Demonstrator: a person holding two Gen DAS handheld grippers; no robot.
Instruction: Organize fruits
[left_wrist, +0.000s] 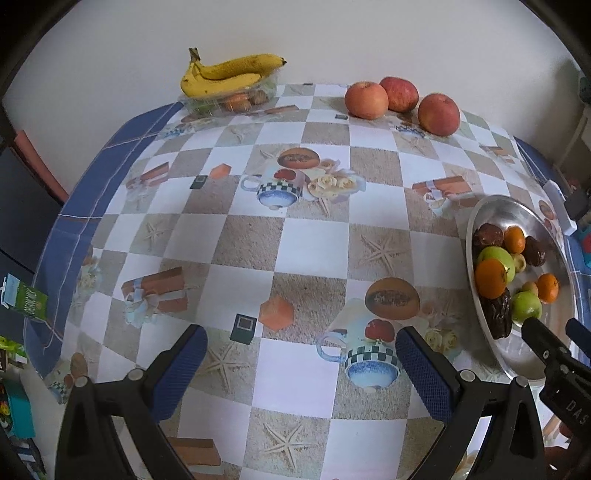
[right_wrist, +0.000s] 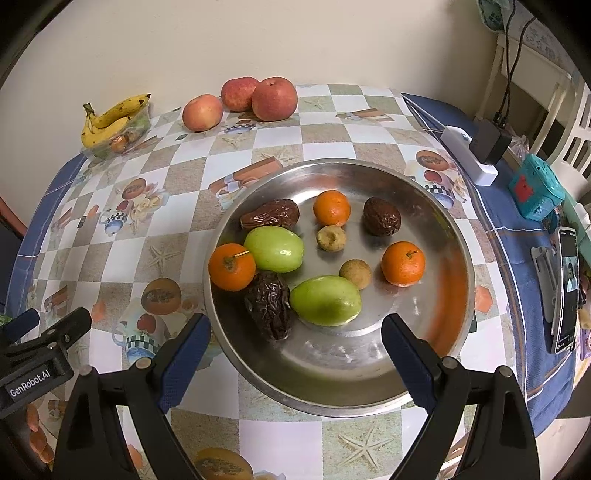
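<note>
Fruits are spread over three spots on the tabletop (right_wrist: 295, 435) right now. A mixed lot is sat in the metal bowl (right_wrist: 436, 236) at the centre of the right wrist view: three oranges (right_wrist: 403, 263), two green fruits (right_wrist: 325, 301), three wrinkly dark dates (right_wrist: 381, 216) and two small brownish ones (right_wrist: 355, 273). Three apples (right_wrist: 274, 99) are lined up at the top of the frame, and bananas (right_wrist: 110, 120) are laid on a clear tray (right_wrist: 142, 123) of other small fruit at the upper left.

The right claw (right_wrist: 295, 354) is held wide open at the bowl's near rim, nothing gripped. The left claw (left_wrist: 301, 367) is just as wide open over bare tabletop at the bottom of its own view, also gripping nothing.

Which step is in hand can't really be settled. It fits fruit about to be lifted out and sorted, and equally one just dropped in. If a pick is meant, the nearest green fruit is best lined up, though it's round and slick, so a centred squeeze would be needed.
</note>
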